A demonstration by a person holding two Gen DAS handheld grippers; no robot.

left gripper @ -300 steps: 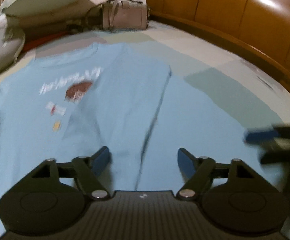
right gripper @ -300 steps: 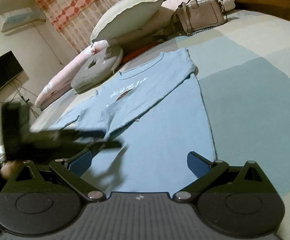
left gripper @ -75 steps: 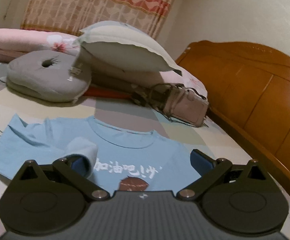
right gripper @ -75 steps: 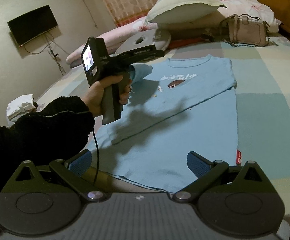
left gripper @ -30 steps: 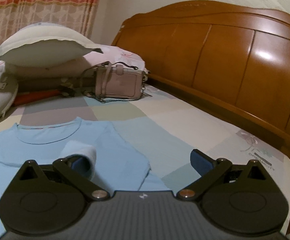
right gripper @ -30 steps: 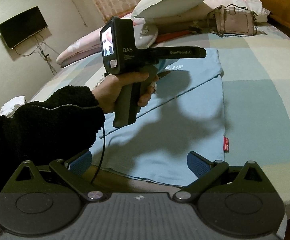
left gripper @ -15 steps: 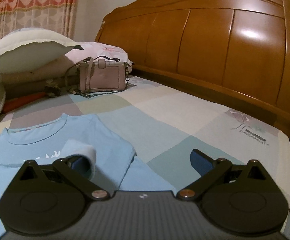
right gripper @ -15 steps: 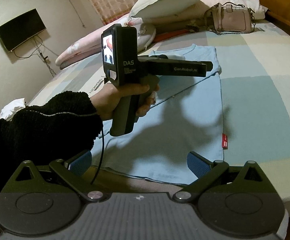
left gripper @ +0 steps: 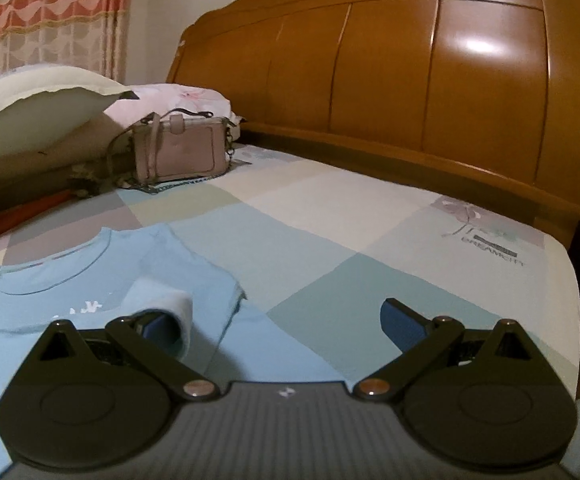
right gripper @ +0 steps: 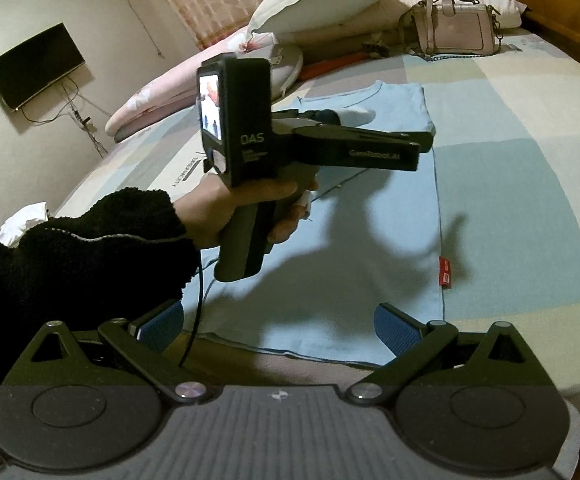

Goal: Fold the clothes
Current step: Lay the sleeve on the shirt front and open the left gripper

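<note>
I've got the light blue cotton T-shirt (right gripper: 373, 216) lying flat on the pastel patchwork bedsheet (right gripper: 529, 128), collar toward the pillows, hem toward me. From the right wrist view its right edge runs straight from shoulder down to the small red side tag (right gripper: 445, 273), so I judge that side is already folded in. That's one lengthwise fold done, by the look of it.

My left gripper (left gripper: 286, 320) is up in the air over the chest of the shirt, and its jaws stand wide apart. A loop of pale blue cloth (left gripper: 162, 312), a sleeve end as far as I can tell, is draped over the left finger. It hangs there, not pinched. In the right wrist view I see the hand (right gripper: 250, 204) in its black fleece sleeve (right gripper: 90, 248) gripping the handle, with that cloth showing pale beside the nose of the tool.

My right gripper (right gripper: 278, 324) is spread wide too, holding nothing, hovering just short of the hem near the bed's edge.

What's left, as I read it: lay this sleeve down across the body, square it up, then take the hem and bring it up toward the collar. So I'd call us roughly midway through.

Beyond the shirt, the dusty pink handbag (left gripper: 182, 152) sits against the cream pillow (left gripper: 38, 104), well clear of my working area.
</note>
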